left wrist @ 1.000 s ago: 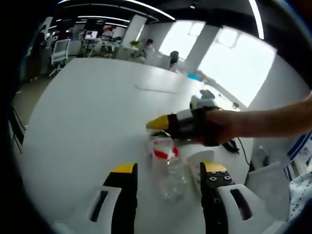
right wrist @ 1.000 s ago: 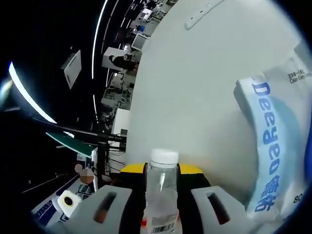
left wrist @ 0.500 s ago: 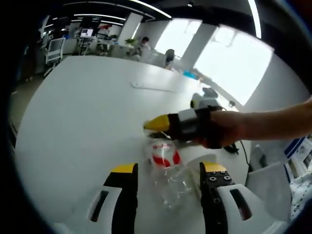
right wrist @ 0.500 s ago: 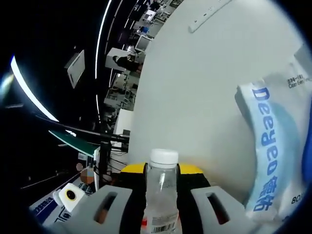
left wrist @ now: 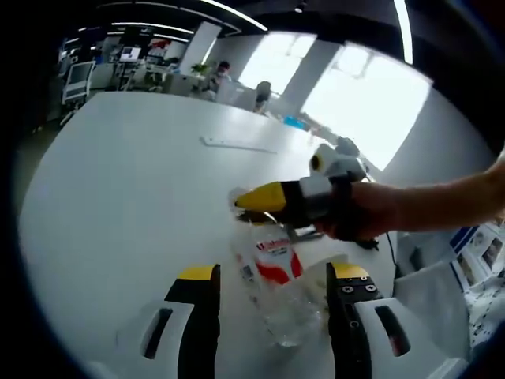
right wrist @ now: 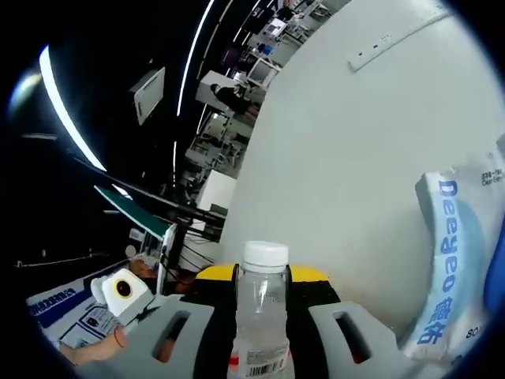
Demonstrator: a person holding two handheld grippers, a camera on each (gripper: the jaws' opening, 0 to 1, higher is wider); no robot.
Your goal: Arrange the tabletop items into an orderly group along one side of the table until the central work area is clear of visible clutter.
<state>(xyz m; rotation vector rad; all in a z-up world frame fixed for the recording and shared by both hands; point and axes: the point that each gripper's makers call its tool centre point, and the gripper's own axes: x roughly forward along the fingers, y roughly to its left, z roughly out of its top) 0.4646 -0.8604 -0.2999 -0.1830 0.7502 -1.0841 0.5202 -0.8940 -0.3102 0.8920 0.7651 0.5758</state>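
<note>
- Bottle (right wrist: 261,316), clear with a white cap, runs lengthwise along the right tongs (right wrist: 262,276), cap toward their yellow tips; in the left gripper view it (left wrist: 274,276) hangs tilted over the white surface (left wrist: 118,205).
- Right tongs pinch it near the neck.
- Left tongs (left wrist: 272,276) stand spread, the bottle between them, contact unclear.
- Broad bare surface beyond the bottle; a blue-printed pack (right wrist: 454,260) lies beside it.

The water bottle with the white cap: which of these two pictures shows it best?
The left gripper view: the whole bottle shows, with its red label, held near its top by the right gripper. The right gripper view shows just its cap and neck, clamped between the jaws.
</note>
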